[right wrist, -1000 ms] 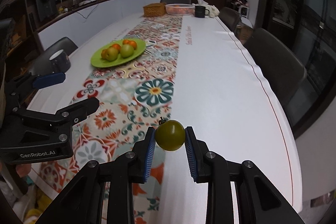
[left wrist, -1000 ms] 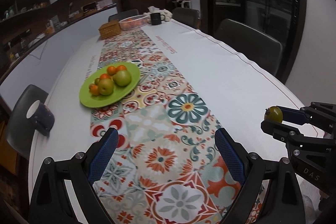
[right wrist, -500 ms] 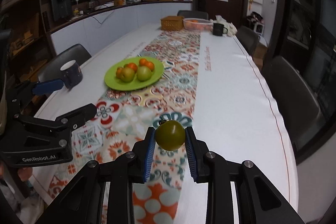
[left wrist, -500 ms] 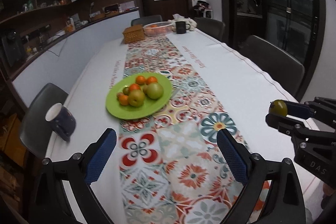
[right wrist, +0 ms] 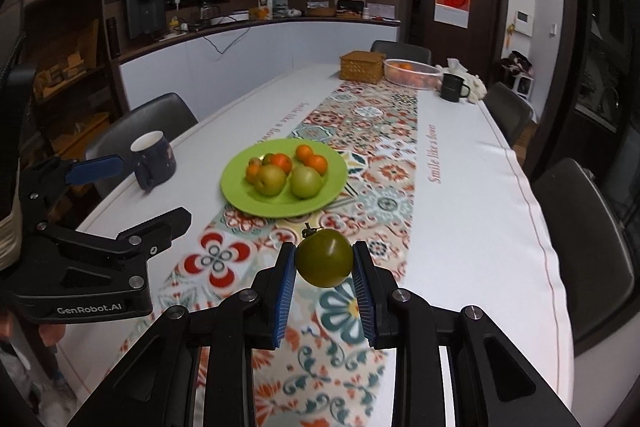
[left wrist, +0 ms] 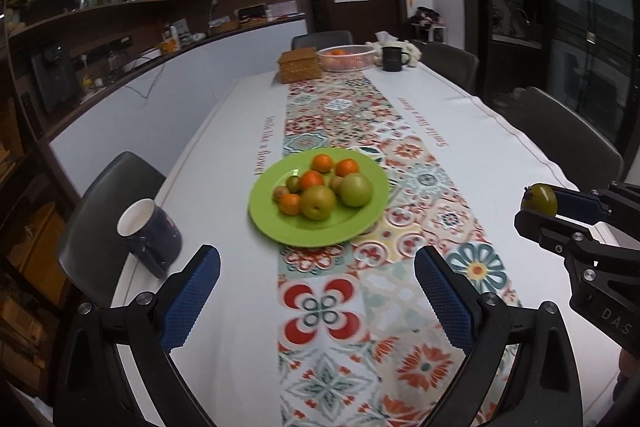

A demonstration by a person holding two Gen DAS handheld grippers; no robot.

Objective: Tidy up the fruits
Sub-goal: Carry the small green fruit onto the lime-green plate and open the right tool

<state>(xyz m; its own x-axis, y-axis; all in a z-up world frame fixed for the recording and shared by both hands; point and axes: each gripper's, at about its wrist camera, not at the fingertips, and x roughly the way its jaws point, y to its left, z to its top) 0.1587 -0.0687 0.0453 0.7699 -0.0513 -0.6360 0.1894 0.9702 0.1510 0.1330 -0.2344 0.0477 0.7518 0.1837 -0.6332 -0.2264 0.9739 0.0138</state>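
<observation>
My right gripper [right wrist: 324,265] is shut on a green tomato [right wrist: 325,259] with a stem, held above the patterned table runner [right wrist: 360,167]. The tomato also shows in the left wrist view [left wrist: 541,199], at the right edge. A green plate [right wrist: 240,201] ahead holds two green pears and several small oranges; it shows in the left wrist view [left wrist: 352,233] too. My left gripper [left wrist: 316,293] is open and empty, above the runner short of the plate. It appears at the left of the right wrist view [right wrist: 128,191].
A dark mug [left wrist: 150,237] stands left of the plate near the table edge. At the far end are a wicker box [left wrist: 300,65], a clear bowl of oranges [left wrist: 346,57] and a black mug [left wrist: 392,58]. Chairs surround the table.
Both grippers have moved forward along the table toward the plate, which now looks nearer. The right gripper still holds the tomato; the left stays open.
</observation>
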